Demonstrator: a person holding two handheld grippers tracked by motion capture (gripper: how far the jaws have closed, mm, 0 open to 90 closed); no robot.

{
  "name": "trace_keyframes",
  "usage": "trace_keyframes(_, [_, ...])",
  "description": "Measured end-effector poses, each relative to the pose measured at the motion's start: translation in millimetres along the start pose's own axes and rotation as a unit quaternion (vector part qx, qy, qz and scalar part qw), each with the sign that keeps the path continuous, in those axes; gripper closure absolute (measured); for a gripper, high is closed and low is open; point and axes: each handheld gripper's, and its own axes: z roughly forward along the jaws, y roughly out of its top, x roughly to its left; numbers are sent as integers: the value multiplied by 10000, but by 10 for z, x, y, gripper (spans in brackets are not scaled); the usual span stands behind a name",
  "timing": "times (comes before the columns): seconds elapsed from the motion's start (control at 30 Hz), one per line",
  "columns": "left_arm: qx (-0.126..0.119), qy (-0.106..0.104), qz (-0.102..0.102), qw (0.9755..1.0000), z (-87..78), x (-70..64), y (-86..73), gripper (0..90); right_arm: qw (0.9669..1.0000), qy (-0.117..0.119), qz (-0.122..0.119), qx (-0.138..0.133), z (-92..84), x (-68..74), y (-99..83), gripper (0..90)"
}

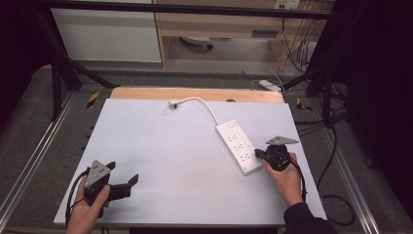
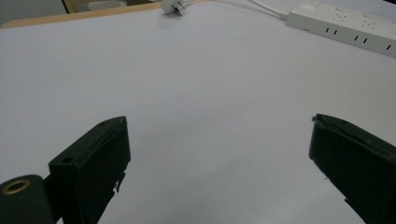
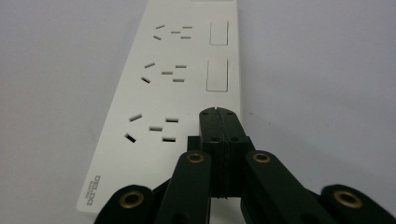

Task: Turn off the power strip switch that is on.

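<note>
A white power strip (image 1: 238, 146) with three sockets lies at the right of the white table top (image 1: 160, 161). Its white cable curves to a loose plug (image 1: 173, 104) near the far edge. My right gripper (image 1: 258, 155) is shut with nothing between its jaws. In the right gripper view its closed tips (image 3: 218, 114) sit over the strip's (image 3: 173, 74) near end, beside the nearest socket and in line with two rocker switches (image 3: 217, 74); I cannot tell whether they touch. My left gripper (image 1: 122, 172) rests open at the near left corner. Strip (image 2: 345, 25) and plug (image 2: 170, 7) lie far beyond its jaws (image 2: 219, 140).
A wooden strip (image 1: 195, 93) borders the table's far edge. Black frame posts (image 1: 56, 83) stand at both sides. On the floor beyond lies another white adapter (image 1: 269, 85), and black cables (image 1: 336, 200) loop at the right.
</note>
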Motion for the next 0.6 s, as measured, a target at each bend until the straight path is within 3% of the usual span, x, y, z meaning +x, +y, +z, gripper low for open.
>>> trace_keyframes(0.6, [21, -15, 26, 10000, 4, -7, -2, 53, 10000, -25, -14, -11, 3, 4, -37, 900])
